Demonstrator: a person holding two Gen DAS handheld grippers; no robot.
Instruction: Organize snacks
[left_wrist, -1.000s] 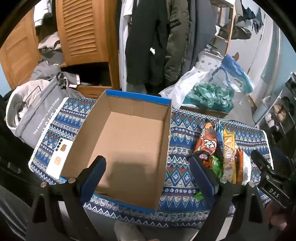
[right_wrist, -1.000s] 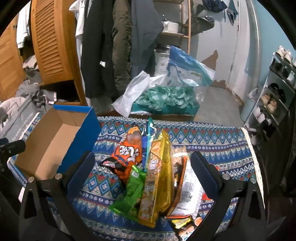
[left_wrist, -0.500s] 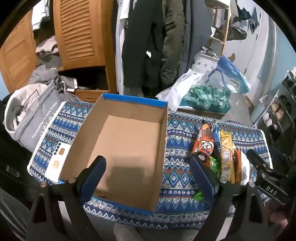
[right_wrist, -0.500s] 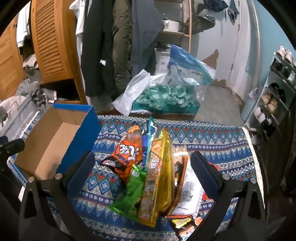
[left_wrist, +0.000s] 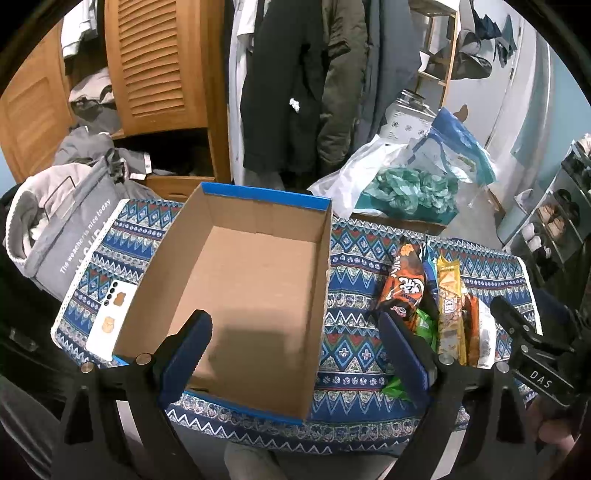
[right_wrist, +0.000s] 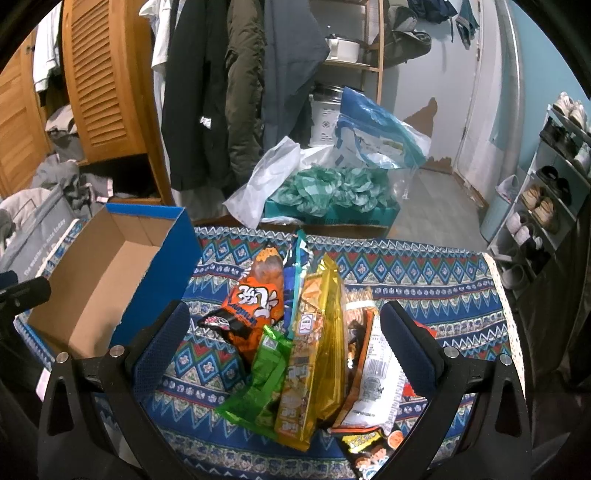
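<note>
An empty cardboard box (left_wrist: 251, 291) with blue outer walls sits on the patterned tablecloth (left_wrist: 354, 258); in the right wrist view the box (right_wrist: 96, 280) lies at the left. My left gripper (left_wrist: 295, 332) hovers open above the box's near end, holding nothing. A heap of snack packets lies right of the box: an orange packet (right_wrist: 258, 299), a green packet (right_wrist: 262, 380), a yellow packet (right_wrist: 317, 343) and a white packet (right_wrist: 376, 380). My right gripper (right_wrist: 284, 325) hangs open over this heap, empty. The orange packet (left_wrist: 404, 284) shows in the left wrist view too.
A white phone (left_wrist: 110, 317) lies on the cloth left of the box, beside a grey bag (left_wrist: 66, 236). Behind the table are hanging coats (right_wrist: 236, 85), a wooden louvred cabinet (left_wrist: 155, 62), plastic bags (right_wrist: 332, 177) and a shoe rack (right_wrist: 554, 184) at right.
The left wrist view has shifted slightly, with the box drifting a little lower and left in frame. The right gripper and the snacks have stayed put.
</note>
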